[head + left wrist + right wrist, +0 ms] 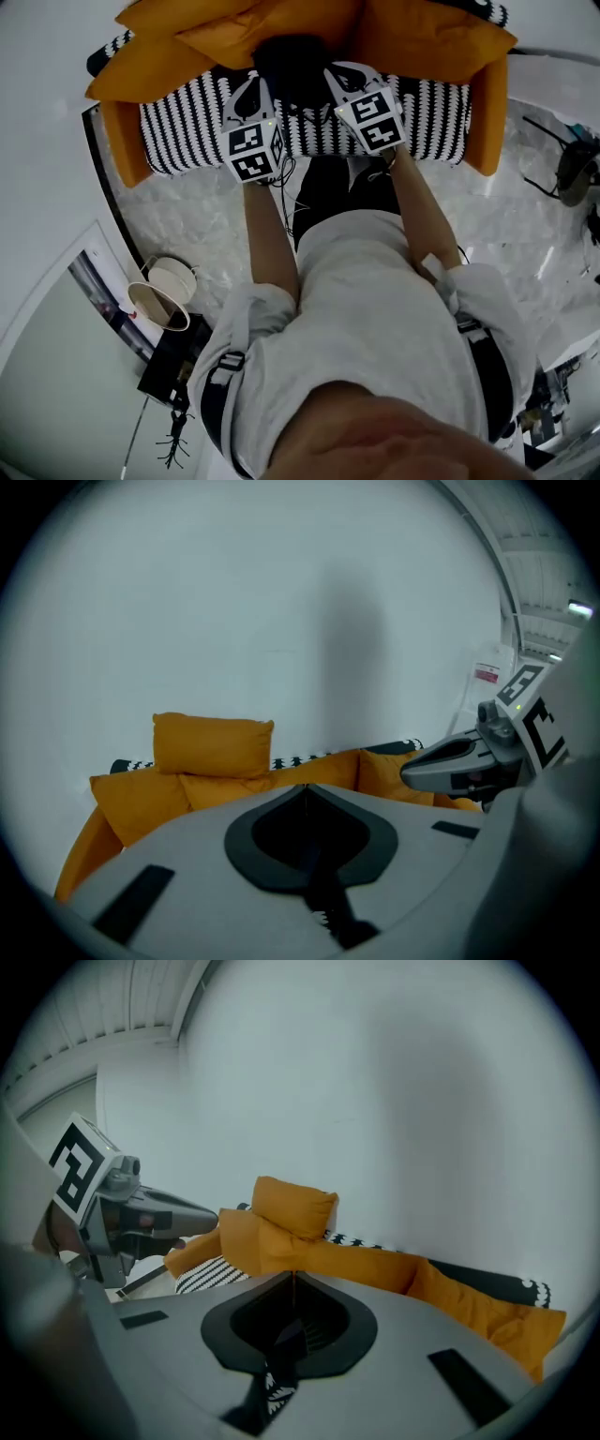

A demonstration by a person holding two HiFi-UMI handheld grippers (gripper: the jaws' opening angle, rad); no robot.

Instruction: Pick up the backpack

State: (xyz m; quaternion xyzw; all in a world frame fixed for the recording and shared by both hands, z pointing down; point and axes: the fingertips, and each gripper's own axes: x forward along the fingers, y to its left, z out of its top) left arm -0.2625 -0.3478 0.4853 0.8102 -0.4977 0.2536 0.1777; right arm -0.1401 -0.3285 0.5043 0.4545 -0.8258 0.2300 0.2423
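Jaws first: both pairs are closed, tip against tip. In the left gripper view the left gripper (305, 787) has its two grey halves meeting in a thin seam, with a dark leaf-shaped hollow behind the tips, and I can't make out anything pinched there. Same story for the right gripper (293, 1276) in its own view. Through the narrow slit under that hollow a bit of black-and-white pattern shows, and I can't tell what it belongs to.

From the head view the two grippers sit side by side, marker cubes on top, both pointing forward and down at the seat. The soft black backpack (291, 64) lies on the seat right between their tips, tucked up against the back cushions. The tips look just beside it on either side, but I can't tell whether they touch it.

It's sitting on a black-and-white patterned knit blanket (431, 122) spread over the seat of an orange fabric sofa (127, 150). Plump orange cushions (225, 33) are piled along the back. In the left gripper view one boxy orange cushion (213, 745) stands upright against the plain white wall (281, 592). Each gripper view also catches the other gripper off to the side.

Nearer the head camera: the person's bare forearms, a light grey T-shirt (366, 309) and a pale marble-look floor (187, 225) in front of the sofa.
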